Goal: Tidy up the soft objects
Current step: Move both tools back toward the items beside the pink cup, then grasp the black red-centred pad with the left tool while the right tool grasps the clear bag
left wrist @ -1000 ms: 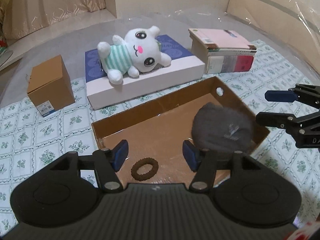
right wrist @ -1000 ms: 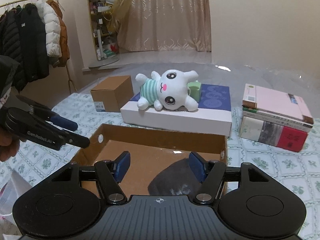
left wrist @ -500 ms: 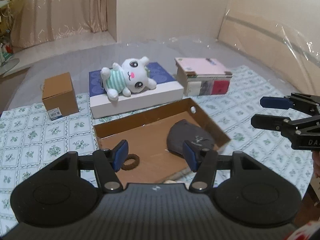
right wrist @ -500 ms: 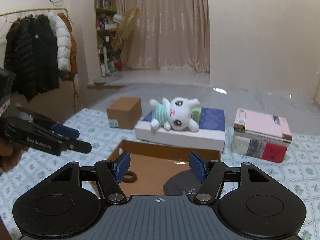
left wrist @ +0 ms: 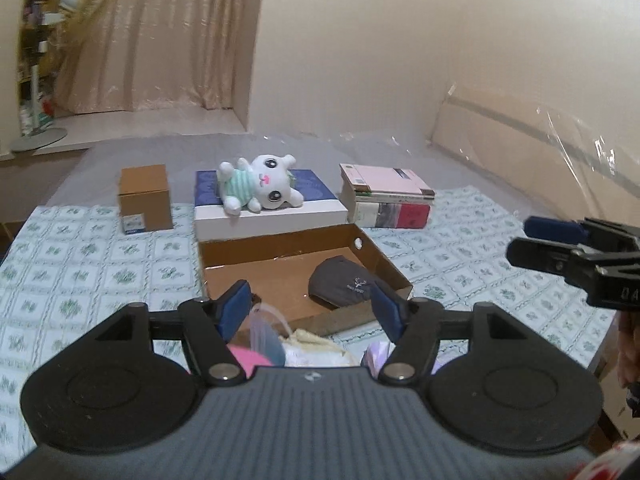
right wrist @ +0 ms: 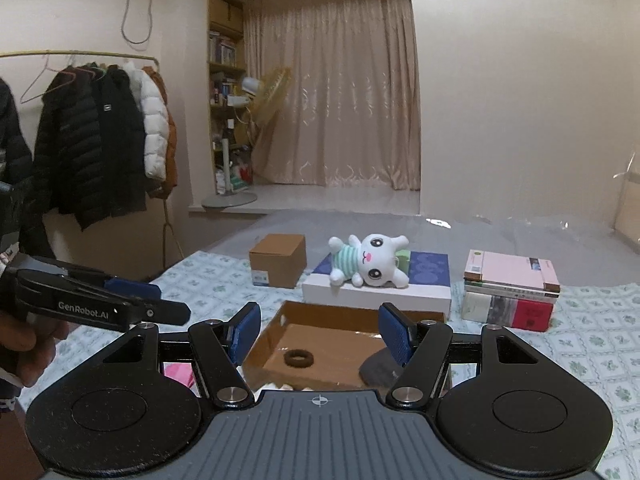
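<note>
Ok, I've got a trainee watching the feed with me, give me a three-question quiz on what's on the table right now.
1. True or false: the plush bunny lies inside the open cardboard tray.
2. Multiple choice: which soft things are in the tray? A) dark grey cap and brown hair tie; B) bunny and cap; C) hair tie only.
3. Fill in: the left gripper and the right gripper both have their jaws ____ and hold ____.

Key
1. False: it lies on the flat white box behind the tray.
2. A
3. open; nothing
</note>
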Demonstrator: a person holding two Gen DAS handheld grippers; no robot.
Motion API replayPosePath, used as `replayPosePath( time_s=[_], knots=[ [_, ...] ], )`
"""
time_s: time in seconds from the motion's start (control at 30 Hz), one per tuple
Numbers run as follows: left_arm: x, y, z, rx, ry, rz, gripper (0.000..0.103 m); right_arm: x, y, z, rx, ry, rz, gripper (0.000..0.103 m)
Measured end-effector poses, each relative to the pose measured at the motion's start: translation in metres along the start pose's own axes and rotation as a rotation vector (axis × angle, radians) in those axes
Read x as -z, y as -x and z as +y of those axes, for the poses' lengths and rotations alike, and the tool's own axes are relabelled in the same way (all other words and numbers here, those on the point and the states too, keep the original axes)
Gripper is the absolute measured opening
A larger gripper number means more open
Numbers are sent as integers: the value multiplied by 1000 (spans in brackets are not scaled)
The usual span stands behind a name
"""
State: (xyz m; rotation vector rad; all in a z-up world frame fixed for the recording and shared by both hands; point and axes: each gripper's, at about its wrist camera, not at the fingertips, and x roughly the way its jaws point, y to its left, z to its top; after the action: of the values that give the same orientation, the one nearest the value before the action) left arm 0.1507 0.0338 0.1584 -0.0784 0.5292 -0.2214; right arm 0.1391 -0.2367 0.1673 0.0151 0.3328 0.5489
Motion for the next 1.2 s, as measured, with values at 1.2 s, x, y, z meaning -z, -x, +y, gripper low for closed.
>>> replayPosePath(
  time_s=[1.2],
  knots=[
    [168,54,43,-183,193,124,71,151,16,88,-1,85,181,65]
  ],
)
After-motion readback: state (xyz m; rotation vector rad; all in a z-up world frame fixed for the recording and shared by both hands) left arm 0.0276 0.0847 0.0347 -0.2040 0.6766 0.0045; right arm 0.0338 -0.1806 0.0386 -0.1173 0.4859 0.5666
